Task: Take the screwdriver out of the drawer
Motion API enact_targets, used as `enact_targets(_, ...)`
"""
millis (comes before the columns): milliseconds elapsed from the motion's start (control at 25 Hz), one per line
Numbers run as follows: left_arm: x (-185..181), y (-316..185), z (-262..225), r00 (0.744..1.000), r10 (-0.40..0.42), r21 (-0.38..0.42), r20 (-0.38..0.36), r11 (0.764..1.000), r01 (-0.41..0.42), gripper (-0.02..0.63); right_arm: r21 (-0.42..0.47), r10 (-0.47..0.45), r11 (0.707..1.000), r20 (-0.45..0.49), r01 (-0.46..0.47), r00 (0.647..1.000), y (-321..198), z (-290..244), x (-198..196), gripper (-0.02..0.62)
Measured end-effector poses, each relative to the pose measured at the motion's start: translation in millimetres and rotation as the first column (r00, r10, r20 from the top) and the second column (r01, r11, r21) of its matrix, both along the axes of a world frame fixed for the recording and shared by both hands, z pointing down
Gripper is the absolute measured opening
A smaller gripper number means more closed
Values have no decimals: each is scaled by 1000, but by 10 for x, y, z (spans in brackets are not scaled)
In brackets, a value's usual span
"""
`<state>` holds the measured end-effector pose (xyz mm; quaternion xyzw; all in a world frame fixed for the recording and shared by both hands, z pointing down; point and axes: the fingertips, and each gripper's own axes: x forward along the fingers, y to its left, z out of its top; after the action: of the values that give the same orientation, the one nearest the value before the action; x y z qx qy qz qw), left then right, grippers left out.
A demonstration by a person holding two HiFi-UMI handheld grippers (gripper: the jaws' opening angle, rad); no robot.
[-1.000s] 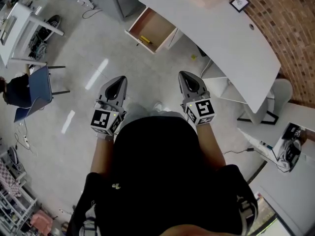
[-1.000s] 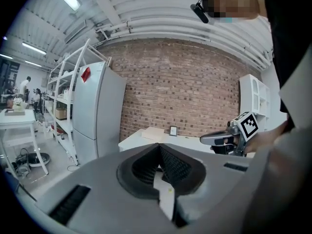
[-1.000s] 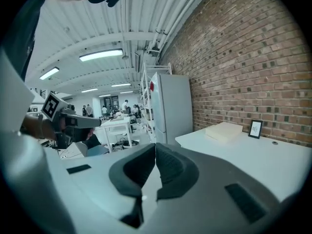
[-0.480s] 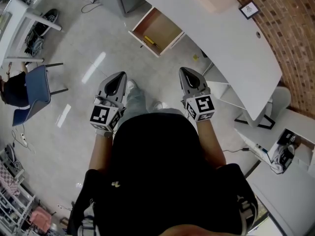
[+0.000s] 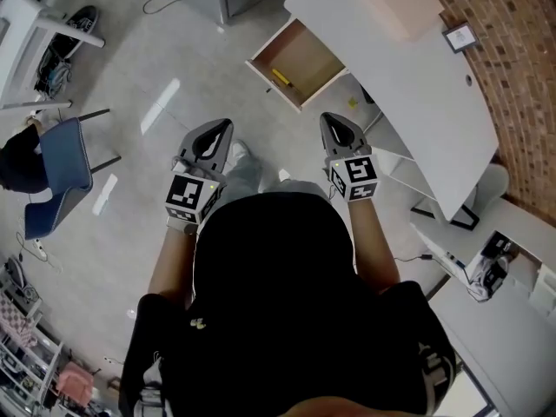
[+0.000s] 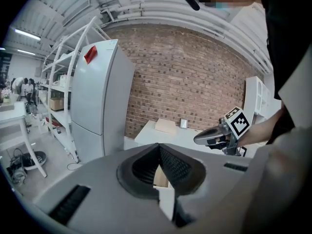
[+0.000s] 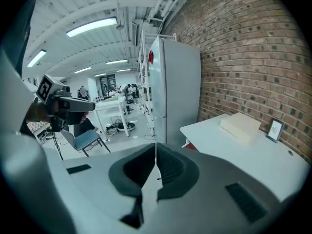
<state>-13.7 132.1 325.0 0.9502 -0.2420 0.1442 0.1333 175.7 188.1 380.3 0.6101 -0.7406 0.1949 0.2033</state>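
The floor (image 5: 130, 94) is smooth, glossy grey, the desk (image 5: 408, 76) smooth matt white, the drawer (image 5: 313, 57) looks like pale wood inside, the wall (image 5: 512, 68) is rough red brick, and the left gripper (image 5: 222, 127) and right gripper (image 5: 331, 120) are matt grey plastic.

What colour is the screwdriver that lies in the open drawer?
Yellow. The screwdriver shows best in the head view.

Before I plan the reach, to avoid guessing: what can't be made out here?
Screwdriver: head view, a small yellow streak in the open drawer; tip and handle too small to tell apart.
Drawer's inside: absent from both gripper views; the left gripper and right gripper fill the lower frames.
Picture frame on the desk: head view, contents too small.
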Motion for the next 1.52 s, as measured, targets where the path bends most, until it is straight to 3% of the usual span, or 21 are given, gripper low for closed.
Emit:
enact_targets(280, -315, -404, 105, 1000, -27, -46, -12, 999, 27, 3, -116, -27, 993, -38, 23, 999, -425, 402, -114, 14)
enact_targets(640, -456, -445, 343, 990, -134, -133, 34, 982, 137, 3, -277, -80, 959, -58, 61, 995, -744, 1090, 7, 60)
enact_targets(1040, -544, -607, 720, 951, -271, -196, 146, 935, 296, 3, -416, -189, 895, -20, 164, 982, -1231, 1977, 100, 95)
enact_targets(1520, -568, -680, 1062, 898, -353, -255, 262, 872, 417, 3, -578, -273, 785, 1, 223, 962, -1640, 3141, 329, 123)
